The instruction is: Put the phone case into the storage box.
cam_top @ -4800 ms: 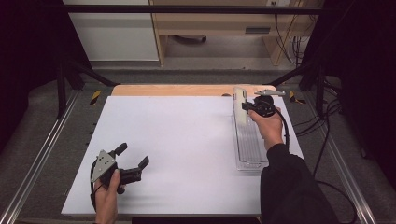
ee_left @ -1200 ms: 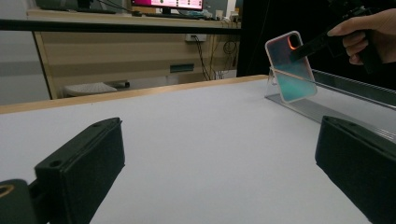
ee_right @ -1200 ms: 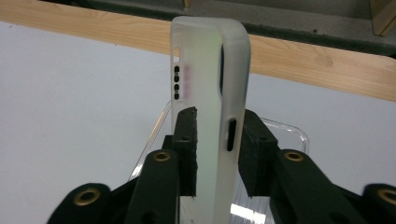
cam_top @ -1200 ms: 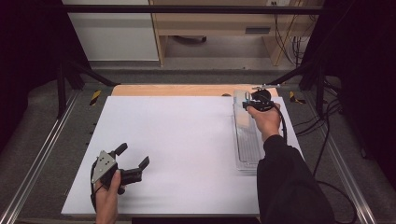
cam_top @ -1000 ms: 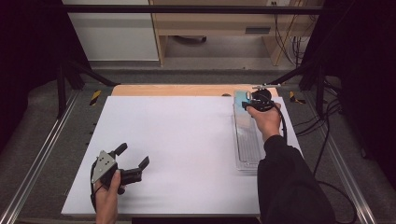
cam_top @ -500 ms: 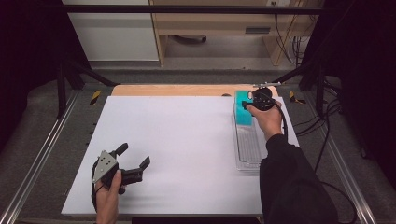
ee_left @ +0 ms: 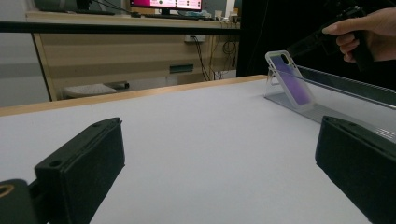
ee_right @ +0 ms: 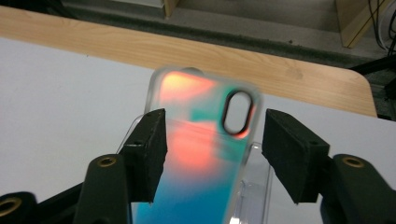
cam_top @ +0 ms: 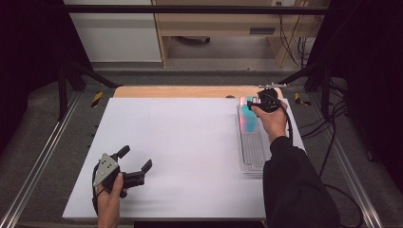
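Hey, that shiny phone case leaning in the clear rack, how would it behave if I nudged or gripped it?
The phone case looks thin and hollow, so probably light. It leans tilted at the end of the clear rack, so a nudge could likely tip it. Its glossy surface may be slippery between the right gripper fingers, whose jaws have just been opening around it.

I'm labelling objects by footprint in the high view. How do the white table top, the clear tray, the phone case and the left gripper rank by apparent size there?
1. White table top, by far the largest.
2. Clear tray, long and narrow.
3. Left gripper and phone case: unsure. The gripper looks bigger but lies nearer the camera, and the right gripper partly covers the case.
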`<state>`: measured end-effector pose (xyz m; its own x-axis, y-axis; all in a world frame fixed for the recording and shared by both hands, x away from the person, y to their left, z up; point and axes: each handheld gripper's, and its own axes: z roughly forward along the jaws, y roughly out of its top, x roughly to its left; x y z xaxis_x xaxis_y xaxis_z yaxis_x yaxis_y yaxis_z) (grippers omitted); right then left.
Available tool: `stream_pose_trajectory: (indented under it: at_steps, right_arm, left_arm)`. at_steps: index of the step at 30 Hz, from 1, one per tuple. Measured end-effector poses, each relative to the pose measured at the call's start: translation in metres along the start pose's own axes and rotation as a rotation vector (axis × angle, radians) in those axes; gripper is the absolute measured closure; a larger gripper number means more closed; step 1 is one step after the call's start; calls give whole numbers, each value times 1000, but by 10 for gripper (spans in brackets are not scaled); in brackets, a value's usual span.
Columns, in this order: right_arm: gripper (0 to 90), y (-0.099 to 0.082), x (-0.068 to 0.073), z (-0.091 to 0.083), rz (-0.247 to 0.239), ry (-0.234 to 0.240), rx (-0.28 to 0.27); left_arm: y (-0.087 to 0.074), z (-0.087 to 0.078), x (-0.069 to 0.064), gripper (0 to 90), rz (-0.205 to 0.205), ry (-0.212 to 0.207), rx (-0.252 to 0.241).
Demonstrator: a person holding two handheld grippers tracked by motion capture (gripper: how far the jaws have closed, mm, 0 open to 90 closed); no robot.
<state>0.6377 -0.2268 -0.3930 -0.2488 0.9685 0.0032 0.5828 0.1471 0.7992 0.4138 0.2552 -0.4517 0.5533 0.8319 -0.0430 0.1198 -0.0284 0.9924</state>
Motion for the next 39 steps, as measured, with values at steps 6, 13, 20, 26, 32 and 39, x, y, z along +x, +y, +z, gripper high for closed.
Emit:
stream_pose_trajectory:
  at_steps: [6, 13, 20, 26, 32, 39]
  right_arm:
    - [299, 4, -3, -10, 34, -6, -65]
    - [175, 6, -4, -19, 40, -18, -77]
    - [115, 7, -1, -26, 33, -18, -81]
    - [86, 9, 2, -33, 47, 8, -76]
    - [68, 10, 5, -38, 69, 52, -65]
    - [64, 14, 12, -45, 97, 104, -74]
  left_arm:
    - [0, -1, 2, 9, 0, 5, 1]
    - [0, 0, 2, 9, 0, 6, 3]
    - [0, -1, 0, 7, -1, 7, 0]
    - [0, 0, 0, 7, -1, 8, 2]
    - [0, 0, 0, 7, 0, 8, 3]
    - [0, 0, 1, 7, 1, 9, 6]
